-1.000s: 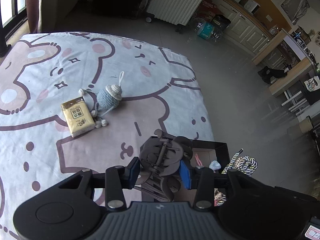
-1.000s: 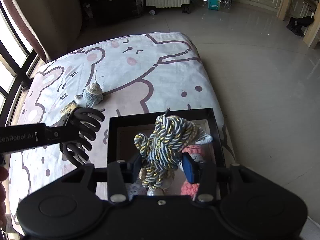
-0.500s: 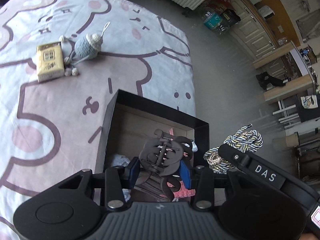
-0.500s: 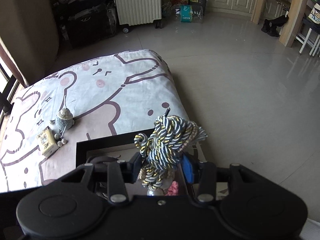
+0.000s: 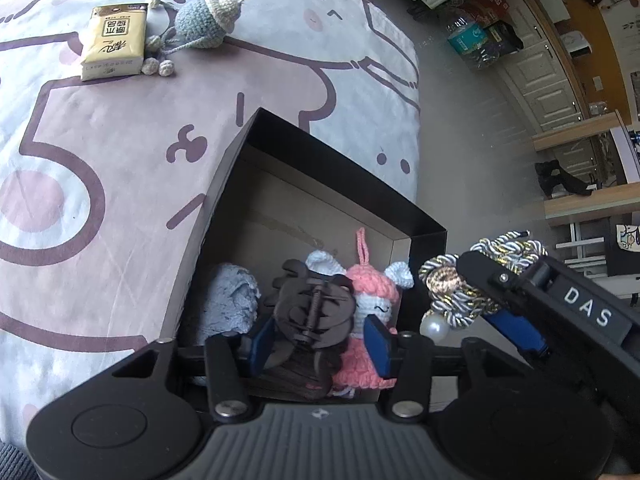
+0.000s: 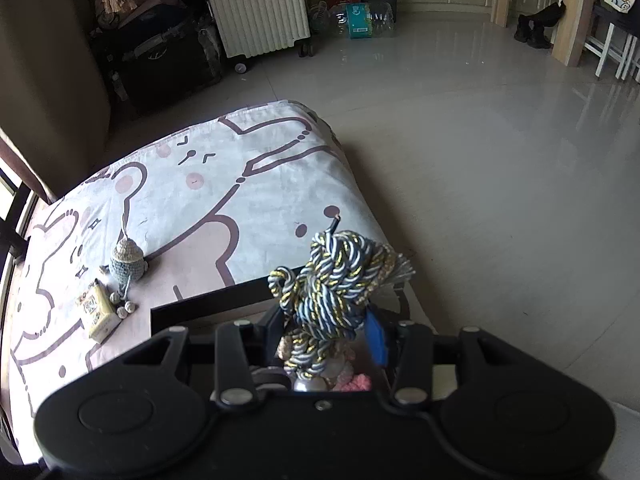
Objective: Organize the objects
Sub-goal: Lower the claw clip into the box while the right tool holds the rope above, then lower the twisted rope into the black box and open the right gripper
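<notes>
My left gripper (image 5: pixel 320 340) is shut on a dark brown claw hair clip (image 5: pixel 312 312) and holds it over the near end of the black box (image 5: pixel 340 156). In the box lie a pink crochet doll (image 5: pixel 370 304) and a light blue knit piece (image 5: pixel 230 304). My right gripper (image 6: pixel 326 340) is shut on a blue, white and gold twisted cord bundle (image 6: pixel 332 280) with a pearl; it also shows in the left wrist view (image 5: pixel 460 292), at the box's right edge. A blue-grey crochet toy (image 5: pixel 206 22) and a yellow tissue pack (image 5: pixel 114 42) lie on the bed.
The bed carries a white and pink cartoon bear sheet (image 5: pixel 100 160); its edge drops to a grey tiled floor (image 6: pixel 480 140). A white radiator (image 6: pixel 256 4), boxes and bottles stand at the far wall.
My left gripper has moved with the hair clip from over the sheet to over the box and lower into it. My right gripper has drawn back toward the box's right edge with the cord.
</notes>
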The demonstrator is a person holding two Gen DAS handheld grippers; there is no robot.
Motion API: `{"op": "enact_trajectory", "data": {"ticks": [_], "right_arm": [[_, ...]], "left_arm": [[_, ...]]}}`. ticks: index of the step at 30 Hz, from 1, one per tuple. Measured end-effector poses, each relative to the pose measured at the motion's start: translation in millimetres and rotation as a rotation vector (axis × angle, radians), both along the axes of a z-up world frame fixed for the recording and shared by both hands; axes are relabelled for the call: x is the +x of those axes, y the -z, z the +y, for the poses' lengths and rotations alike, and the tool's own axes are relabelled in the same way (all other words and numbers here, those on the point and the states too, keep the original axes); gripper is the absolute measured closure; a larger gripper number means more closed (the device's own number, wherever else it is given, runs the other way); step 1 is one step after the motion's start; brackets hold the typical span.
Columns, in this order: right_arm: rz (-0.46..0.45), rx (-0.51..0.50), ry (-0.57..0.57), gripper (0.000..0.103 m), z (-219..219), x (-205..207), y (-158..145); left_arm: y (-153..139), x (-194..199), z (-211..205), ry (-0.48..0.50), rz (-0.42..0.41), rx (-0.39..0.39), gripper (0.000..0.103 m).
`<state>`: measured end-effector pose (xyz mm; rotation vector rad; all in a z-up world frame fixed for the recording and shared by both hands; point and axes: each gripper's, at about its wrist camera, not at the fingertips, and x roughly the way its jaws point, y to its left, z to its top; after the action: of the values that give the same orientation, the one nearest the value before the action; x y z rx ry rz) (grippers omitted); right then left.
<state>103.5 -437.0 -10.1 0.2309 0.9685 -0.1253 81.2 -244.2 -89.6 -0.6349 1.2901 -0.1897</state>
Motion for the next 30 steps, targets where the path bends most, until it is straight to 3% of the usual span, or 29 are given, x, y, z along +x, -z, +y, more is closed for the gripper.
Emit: {"op": "enact_trajectory", "data": {"ticks": [5, 8, 12, 16, 20, 22, 23, 27, 30], "right_arm": [[-0.004, 0.100, 0.058, 0.058, -6, 6, 11], [0.001, 0.190, 0.120, 0.058, -10, 11, 21], [0.008, 0.315, 0.226, 0.058, -17, 17, 37], [0.032, 0.406, 0.326, 0.058, -19, 23, 54], [0.039, 0.414, 0.398, 0.054, -17, 27, 63], [0.036, 0.389, 0.430, 0.028, -17, 27, 64], [0.034, 0.376, 0.430, 0.026, -16, 28, 63], [0.021, 0.329, 0.396, 0.029, -17, 27, 55], [0.026, 0.304, 0.370, 0.036, -17, 26, 51]], "left_arm": [[-23, 4, 1, 0.102, -0.115, 0.112, 0.044], [-33, 9, 6, 0.135, -0.169, 0.155, 0.051], [-33, 17, 15, 0.153, -0.182, 0.184, 0.060], [-31, 23, 22, 0.155, -0.174, 0.185, 0.061], [-31, 27, 22, 0.193, -0.178, 0.204, 0.061], [-32, 27, 21, 0.211, -0.191, 0.224, 0.061], [-33, 27, 20, 0.220, -0.199, 0.234, 0.061], [-36, 27, 18, 0.242, -0.222, 0.254, 0.061], [-37, 26, 18, 0.253, -0.230, 0.264, 0.061]]}}
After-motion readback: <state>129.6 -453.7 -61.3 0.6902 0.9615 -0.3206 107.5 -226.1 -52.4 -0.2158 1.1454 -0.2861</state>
